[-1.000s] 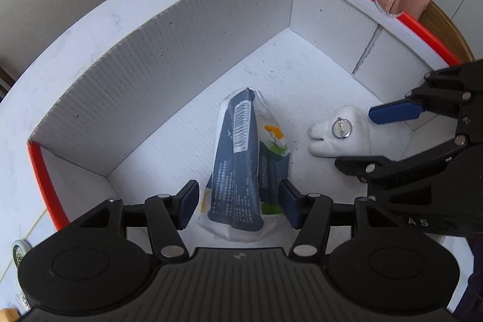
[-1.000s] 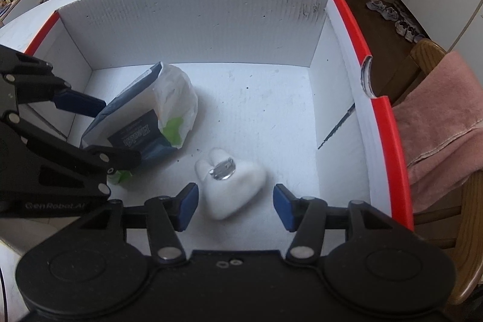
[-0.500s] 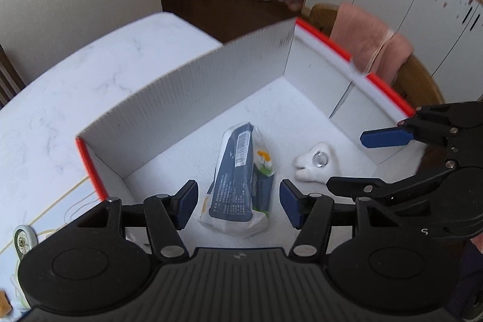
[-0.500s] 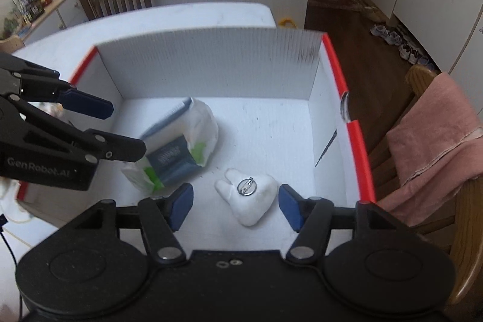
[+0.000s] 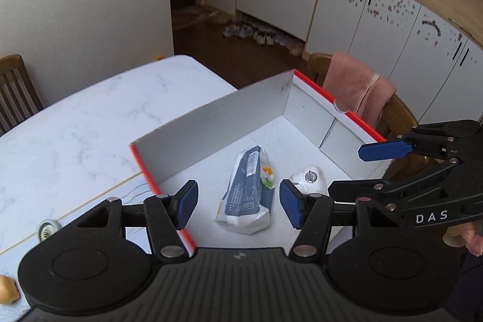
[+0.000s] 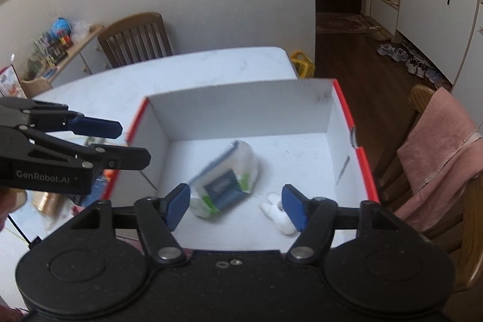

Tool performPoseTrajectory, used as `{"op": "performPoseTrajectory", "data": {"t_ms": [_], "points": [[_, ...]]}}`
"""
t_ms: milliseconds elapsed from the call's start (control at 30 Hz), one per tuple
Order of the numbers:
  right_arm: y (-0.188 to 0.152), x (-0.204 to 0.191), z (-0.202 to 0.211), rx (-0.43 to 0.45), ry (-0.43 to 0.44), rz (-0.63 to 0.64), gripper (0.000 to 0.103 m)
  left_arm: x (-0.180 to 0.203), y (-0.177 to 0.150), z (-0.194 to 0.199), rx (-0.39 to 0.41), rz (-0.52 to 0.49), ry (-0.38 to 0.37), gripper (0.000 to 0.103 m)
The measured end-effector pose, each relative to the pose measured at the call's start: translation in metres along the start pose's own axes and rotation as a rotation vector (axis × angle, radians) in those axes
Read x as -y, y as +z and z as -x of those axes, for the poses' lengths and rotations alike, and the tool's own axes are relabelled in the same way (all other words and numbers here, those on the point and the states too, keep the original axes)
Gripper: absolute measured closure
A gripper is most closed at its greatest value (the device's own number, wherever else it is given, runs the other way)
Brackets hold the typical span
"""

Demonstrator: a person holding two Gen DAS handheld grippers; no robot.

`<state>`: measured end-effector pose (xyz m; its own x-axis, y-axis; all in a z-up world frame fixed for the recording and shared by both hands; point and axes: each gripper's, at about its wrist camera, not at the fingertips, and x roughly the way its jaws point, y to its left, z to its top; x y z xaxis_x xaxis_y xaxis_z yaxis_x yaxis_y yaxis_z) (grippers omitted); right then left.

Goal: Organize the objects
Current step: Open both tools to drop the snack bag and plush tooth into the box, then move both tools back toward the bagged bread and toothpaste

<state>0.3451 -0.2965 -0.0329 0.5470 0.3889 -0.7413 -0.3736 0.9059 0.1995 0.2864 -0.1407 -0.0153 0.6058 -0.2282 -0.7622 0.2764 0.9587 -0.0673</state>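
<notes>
A white cardboard box (image 5: 229,116) (image 6: 241,107) with red rims stands on the table. On its floor lie a dark blue and white plastic packet (image 5: 247,189) (image 6: 225,186) and a small white soft toy with a metal ring (image 5: 308,180) (image 6: 279,216). My left gripper (image 5: 238,202) hangs open above the box, well over the packet, with nothing between its fingers. My right gripper (image 6: 235,205) is also raised over the box, its jaws opening and empty. Each gripper shows in the other's view: the right (image 5: 356,171) and the left (image 6: 132,144).
The white marble-look table (image 5: 75,135) extends to the left of the box, with a small round object (image 5: 45,228) near its front edge. A wooden chair with a pink towel (image 5: 359,86) (image 6: 437,144) stands right of the box. Another chair (image 6: 135,38) is at the far side.
Both grippers have risen and pulled back from the box floor, so the packet and toy look smaller and lower. The right gripper's jaws have widened.
</notes>
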Motion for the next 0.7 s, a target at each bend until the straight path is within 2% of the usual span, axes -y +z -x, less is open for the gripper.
{"op": "performPoseTrajectory", "data": {"t_ms": [167,267,400,567,700], "points": [[0.001,-0.024,0.01,0.034,0.014,0.016,0.028,-0.014,-0.018,0.027,0.037,0.025,-0.002,0.045],[0.0,-0.04,0.014,0.043,0.028,0.019,0.026,-0.024,-0.032,0.043,0.06,0.035,0.009,0.038],[-0.004,-0.063,0.014,0.049,0.04,0.027,0.023,-0.04,-0.05,0.062,0.082,0.046,0.022,0.038],[-0.008,-0.095,0.013,0.069,0.05,0.039,0.014,-0.064,-0.074,0.083,0.106,0.081,0.044,0.037],[-0.012,-0.121,0.01,0.074,0.054,0.06,0.006,-0.085,-0.094,0.097,0.119,0.112,0.063,0.029]]}}
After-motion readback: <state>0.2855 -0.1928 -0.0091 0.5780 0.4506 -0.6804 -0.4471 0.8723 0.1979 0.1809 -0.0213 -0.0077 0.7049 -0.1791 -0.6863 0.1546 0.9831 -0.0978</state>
